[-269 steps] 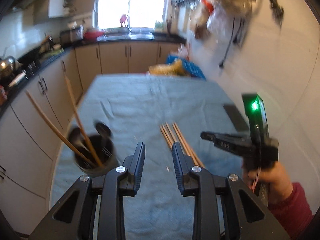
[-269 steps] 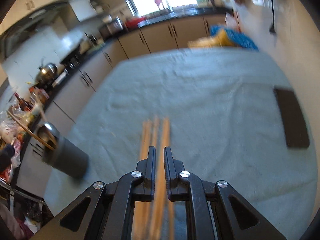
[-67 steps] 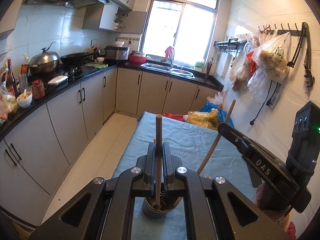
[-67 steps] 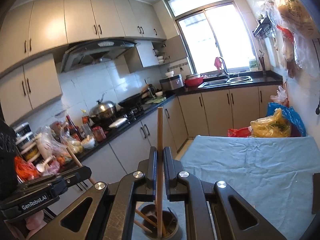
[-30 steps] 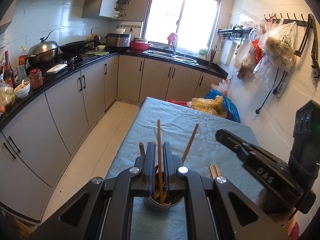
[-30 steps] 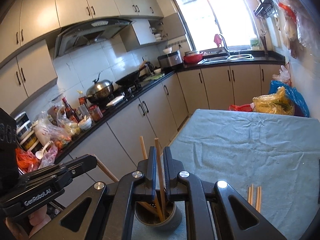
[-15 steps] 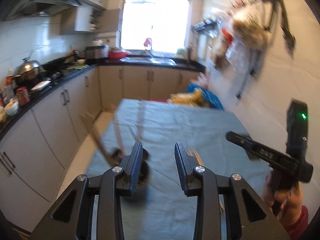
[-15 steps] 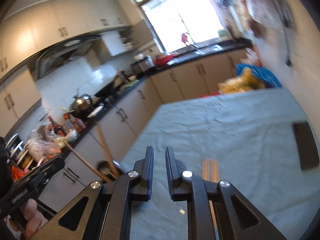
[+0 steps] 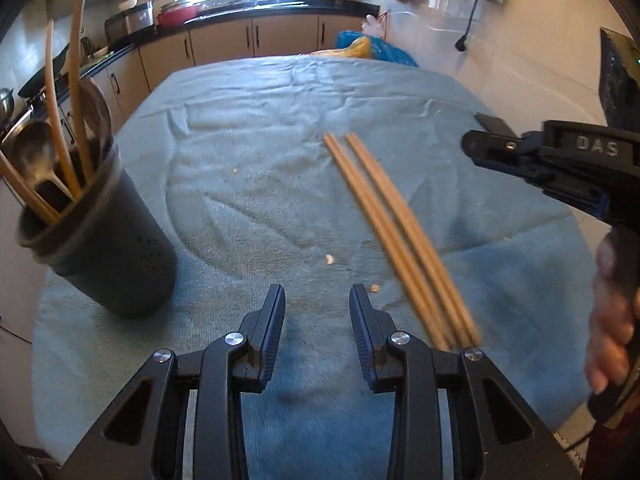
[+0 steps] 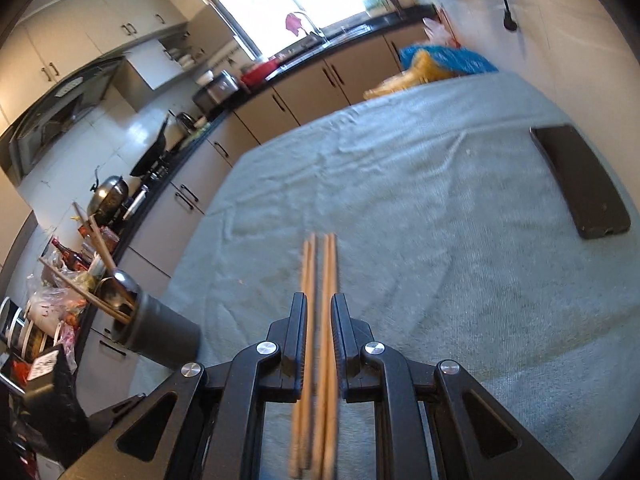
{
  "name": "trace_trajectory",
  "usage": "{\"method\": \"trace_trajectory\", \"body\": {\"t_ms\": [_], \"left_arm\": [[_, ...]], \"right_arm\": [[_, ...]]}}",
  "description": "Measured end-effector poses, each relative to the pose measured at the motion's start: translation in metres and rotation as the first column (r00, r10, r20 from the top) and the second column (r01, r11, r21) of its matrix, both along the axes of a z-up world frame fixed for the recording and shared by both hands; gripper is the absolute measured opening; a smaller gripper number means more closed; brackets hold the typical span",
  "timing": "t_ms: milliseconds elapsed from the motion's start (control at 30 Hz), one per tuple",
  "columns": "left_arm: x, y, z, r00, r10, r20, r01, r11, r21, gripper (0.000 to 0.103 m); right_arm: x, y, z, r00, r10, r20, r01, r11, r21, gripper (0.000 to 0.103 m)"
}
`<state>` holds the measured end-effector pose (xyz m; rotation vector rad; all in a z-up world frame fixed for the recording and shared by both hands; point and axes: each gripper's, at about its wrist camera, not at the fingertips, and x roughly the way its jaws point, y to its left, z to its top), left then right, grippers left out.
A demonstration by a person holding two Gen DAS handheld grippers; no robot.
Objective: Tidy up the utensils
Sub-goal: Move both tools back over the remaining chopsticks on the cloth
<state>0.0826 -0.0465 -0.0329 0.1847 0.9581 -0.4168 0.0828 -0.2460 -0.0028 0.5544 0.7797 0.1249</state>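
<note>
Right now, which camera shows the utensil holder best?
Left wrist: the utensil holder is near and large, its spoon and sticks visible inside. Right wrist shows it smaller, tilted at the frame's lower left.

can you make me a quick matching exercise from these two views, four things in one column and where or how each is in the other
Things:
1. utensil holder
2. loose chopsticks
3. black phone
4. left tool

States:
a. lying flat near the wall-side edge of the cloth
b. open, nothing between its fingers
c. lying side by side on the blue cloth
d. upright, with a spoon and chopsticks standing in it

Pairs: 1-d, 2-c, 3-a, 4-b
</note>
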Motion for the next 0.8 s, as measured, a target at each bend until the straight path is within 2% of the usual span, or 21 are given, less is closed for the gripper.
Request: {"method": "trace_trajectory", "body": {"t_ms": [200, 300, 533, 800], "left_arm": [[0.012, 0.008, -0.022, 0.998, 0.059, -0.012, -0.059, 0.998, 0.015, 0.033], [0.010, 0.010, -0.018, 0.998, 0.053, 0.030, -0.054, 0.998, 0.034, 0.038], [0.009, 0.011, -0.019, 0.999, 0.035, 0.021, -0.035, 0.999, 0.004, 0.043], [0.010, 0.012, -0.020, 1.000, 0.025, 0.012, -0.024, 0.999, -0.020, 0.046]], "right_arm": [[0.026, 0.004, -0.017, 0.997, 0.032, -0.066, -0.034, 0.999, -0.030, 0.013], [0.044, 0.010, -0.023, 0.993, 0.053, -0.110, -0.059, 0.997, -0.050, 0.013], [0.081, 0.021, -0.035, 0.980, 0.073, -0.186, -0.097, 0.988, -0.123, 0.013], [0.099, 0.028, -0.046, 0.967, 0.078, -0.242, -0.122, 0.978, -0.169, 0.013]]}}
